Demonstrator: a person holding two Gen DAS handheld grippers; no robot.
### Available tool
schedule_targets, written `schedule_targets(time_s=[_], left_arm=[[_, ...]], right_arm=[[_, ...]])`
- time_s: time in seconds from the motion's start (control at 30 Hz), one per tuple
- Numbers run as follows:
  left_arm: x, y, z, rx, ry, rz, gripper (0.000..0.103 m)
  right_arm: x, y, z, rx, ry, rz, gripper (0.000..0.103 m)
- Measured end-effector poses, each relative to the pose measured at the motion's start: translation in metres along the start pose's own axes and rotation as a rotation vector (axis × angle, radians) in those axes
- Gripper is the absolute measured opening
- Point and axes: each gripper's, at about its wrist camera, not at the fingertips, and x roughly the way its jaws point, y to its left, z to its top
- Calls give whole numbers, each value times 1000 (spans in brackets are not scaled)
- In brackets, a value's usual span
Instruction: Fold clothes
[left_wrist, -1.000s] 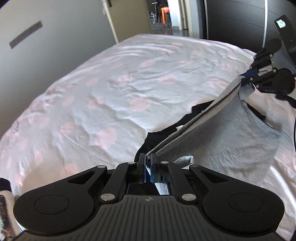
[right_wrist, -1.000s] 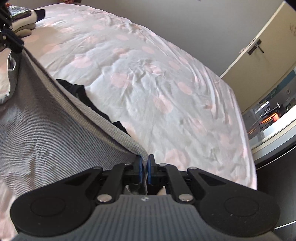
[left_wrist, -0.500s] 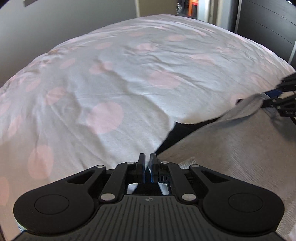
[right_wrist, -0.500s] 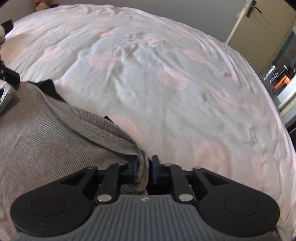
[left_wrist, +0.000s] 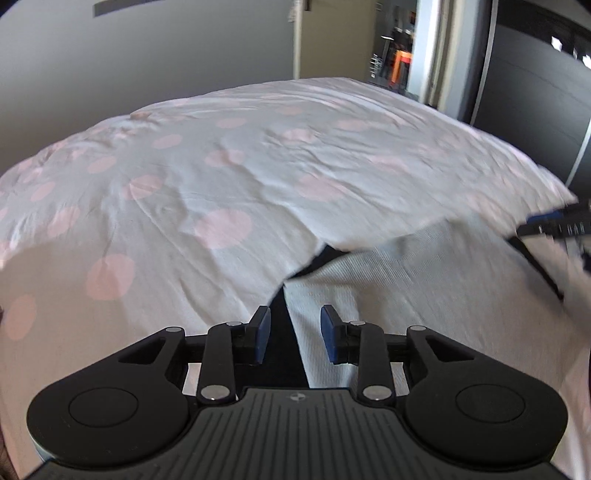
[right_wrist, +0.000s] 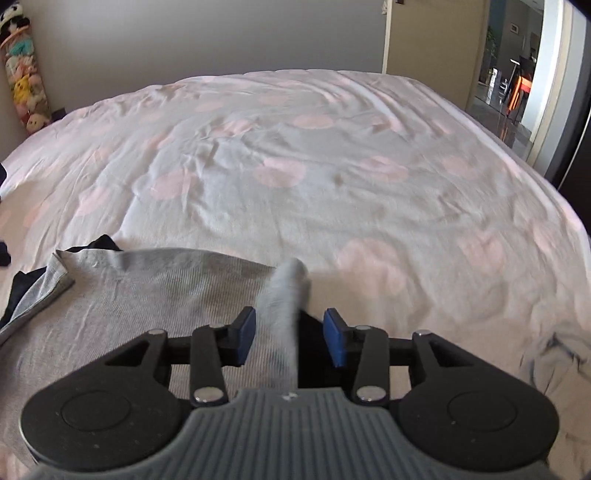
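A grey ribbed garment (left_wrist: 413, 288) lies spread flat on the bed, over a black garment (left_wrist: 280, 314) whose edge shows beside it. My left gripper (left_wrist: 294, 332) is open just above the grey garment's near left corner, with nothing held. The right gripper (left_wrist: 554, 225) shows blurred at the right edge of the left wrist view. In the right wrist view my right gripper (right_wrist: 289, 334) is open. A loose corner of the grey garment (right_wrist: 147, 295) stands up between its fingers, ungripped. The black garment (right_wrist: 26, 284) peeks out at the left.
The bed (right_wrist: 314, 166) has a white cover with pink dots and stretches far ahead. A hanging row of soft toys (right_wrist: 22, 74) is at the left wall. A doorway (right_wrist: 513, 66) opens at the right. Crumpled pale cloth (right_wrist: 554, 354) lies near the right edge.
Both grippers lowered the stretched grey garment onto the bed and then opened, letting go of its corners. The garment now lies flat instead of hanging taut between them.
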Motion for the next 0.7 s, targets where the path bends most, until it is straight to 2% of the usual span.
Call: schedule_targets(time_s=[0.1,0.2,0.37,0.5,0.57,0.63,0.7], left_arm=[[1,-20,-16,61,6,9,29],[11,-34,-28,105,9,29,35],[32,-35,-36,121,12,94,34],[28,-20,-32,51,-36,184,31],[28,-7,-29,12,-39,215,25],[28,8,-27,-33,-28,267,25],[25,24,-27,-106,-20,266,25]], right_arm=[[2,3,-9,9,5,5,44],[5,7,-19,19,10,10,44],[8,12,-34,34,19,19,44],[9,4,-46,52,14,20,44],[8,-3,-50,83,9,22,44],[4,-12,-55,129,-5,28,44],[-2,-20,-59,163,-25,36,44]])
